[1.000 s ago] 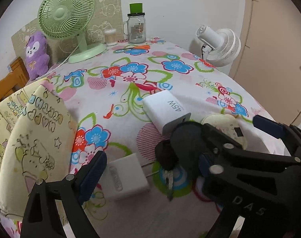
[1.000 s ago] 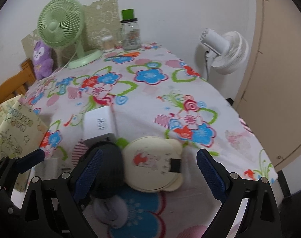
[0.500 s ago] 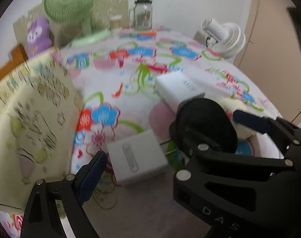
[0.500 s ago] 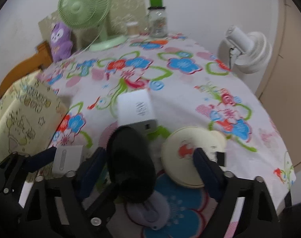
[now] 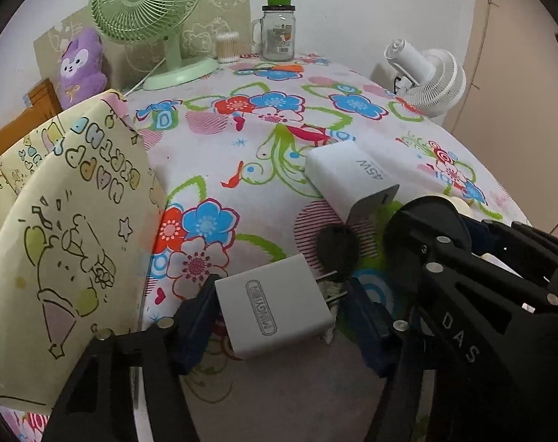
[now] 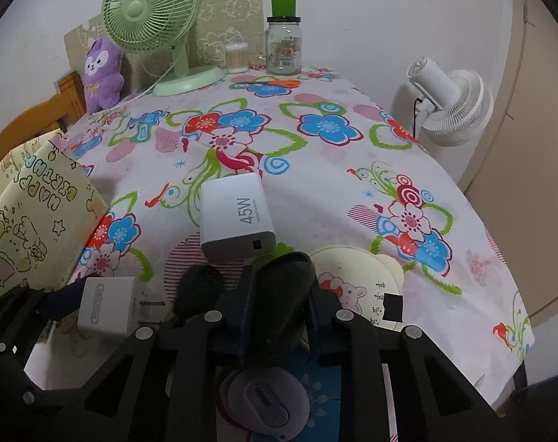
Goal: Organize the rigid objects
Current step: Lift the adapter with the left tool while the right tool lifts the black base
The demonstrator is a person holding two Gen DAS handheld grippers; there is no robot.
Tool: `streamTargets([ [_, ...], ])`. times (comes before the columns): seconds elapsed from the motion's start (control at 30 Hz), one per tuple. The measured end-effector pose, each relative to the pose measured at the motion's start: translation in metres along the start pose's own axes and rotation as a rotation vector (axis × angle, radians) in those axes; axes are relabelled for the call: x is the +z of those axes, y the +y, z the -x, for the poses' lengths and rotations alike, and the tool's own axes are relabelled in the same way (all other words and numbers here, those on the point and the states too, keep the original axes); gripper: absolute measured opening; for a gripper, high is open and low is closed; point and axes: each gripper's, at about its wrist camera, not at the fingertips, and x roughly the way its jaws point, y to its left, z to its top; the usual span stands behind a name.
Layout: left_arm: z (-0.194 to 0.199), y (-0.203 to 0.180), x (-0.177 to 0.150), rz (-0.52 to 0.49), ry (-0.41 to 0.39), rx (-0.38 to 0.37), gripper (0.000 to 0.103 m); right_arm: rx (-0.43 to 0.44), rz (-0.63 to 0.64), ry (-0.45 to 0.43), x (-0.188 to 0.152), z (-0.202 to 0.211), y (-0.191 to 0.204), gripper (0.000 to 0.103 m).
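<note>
I'm working over a tabletop (image 6: 352,191) covered with a white cloth printed in big blue, red and pink flowers.

My left gripper (image 5: 279,316) has its jaws pinching a small white charger (image 5: 275,315) from both sides; its prongs point toward the right jaw. The charger sits low against the cloth; I cannot tell whether it is lifted clear.

My right gripper (image 6: 279,309) has its jaws pressed onto a black oval object (image 6: 282,294), too dark to name. In the left wrist view that gripper's frame (image 5: 474,294) fills the space right of my left jaws.

Just ahead of both pairs of jaws lies a larger white charger marked 45W (image 6: 236,217), flat on the cloth. Between the two grippers is a black key head (image 5: 338,246). Right of the right jaws, touching them, is a round cream case with a cartoon animal (image 6: 356,291). Below the right jaws lies a grey oval gadget (image 6: 266,401).

Left of the left jaws stands a pale yellow birthday-print bag (image 5: 69,221).

Far ahead, at the tabletop's back edge against a white wall: a green desk fan (image 6: 154,18), a purple plush (image 6: 102,70), a cotton-swab tub (image 6: 236,57) and a glass jar with a green cap (image 6: 283,44). A white fan (image 6: 452,107) stands off the tabletop's right side by a beige door. A wooden chair back (image 6: 32,118) shows at far left.
</note>
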Motion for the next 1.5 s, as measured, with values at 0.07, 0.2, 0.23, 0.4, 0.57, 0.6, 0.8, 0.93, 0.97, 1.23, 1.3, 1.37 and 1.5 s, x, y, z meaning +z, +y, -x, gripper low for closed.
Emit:
streamTargets([
  [0.07, 0.000, 0.000, 0.000, -0.003, -0.002, 0.000, 0.068, 0.001, -0.002, 0.002, 0.000, 0.000, 0.000, 0.026],
  [0.2, 0.001, 0.001, 0.000, 0.003, -0.002, -0.003, 0.067, -0.007, -0.001, 0.004, 0.001, 0.001, 0.002, 0.025],
  [0.23, 0.002, 0.001, 0.000, 0.006, -0.005, -0.003, 0.067, -0.007, -0.002, 0.002, 0.001, 0.002, 0.002, 0.023],
  [0.4, 0.009, 0.003, -0.001, 0.004, -0.029, 0.008, 0.067, -0.011, -0.013, 0.000, 0.001, 0.005, 0.003, 0.020],
  [0.57, 0.016, 0.005, -0.002, 0.005, -0.038, -0.002, 0.067, -0.017, -0.008, -0.003, 0.002, 0.009, 0.007, 0.018],
  [0.6, 0.018, 0.006, -0.002, 0.006, -0.042, -0.002, 0.067, -0.018, -0.005, -0.006, 0.002, 0.011, 0.008, 0.017],
  [0.8, 0.027, 0.005, -0.001, 0.003, -0.061, -0.006, 0.067, -0.023, -0.003, -0.021, 0.003, 0.021, 0.013, 0.016],
  [0.93, 0.032, 0.005, -0.002, 0.004, -0.068, -0.009, 0.067, -0.026, -0.004, -0.031, 0.003, 0.027, 0.015, 0.015],
  [0.97, 0.033, 0.005, -0.002, 0.004, -0.067, -0.010, 0.067, -0.024, -0.004, -0.030, 0.003, 0.028, 0.016, 0.015],
  [1.23, 0.045, 0.005, 0.001, -0.001, -0.086, -0.020, 0.067, -0.031, -0.007, -0.055, 0.005, 0.041, 0.019, 0.014],
  [1.3, 0.049, 0.005, 0.002, -0.005, -0.091, -0.023, 0.067, -0.033, -0.006, -0.065, 0.006, 0.047, 0.021, 0.014],
  [1.37, 0.053, 0.005, 0.003, -0.008, -0.096, -0.024, 0.067, -0.036, -0.004, -0.074, 0.008, 0.051, 0.023, 0.014],
  [1.5, 0.060, 0.005, 0.005, -0.009, -0.106, -0.028, 0.067, -0.041, 0.000, -0.093, 0.010, 0.060, 0.026, 0.014],
])
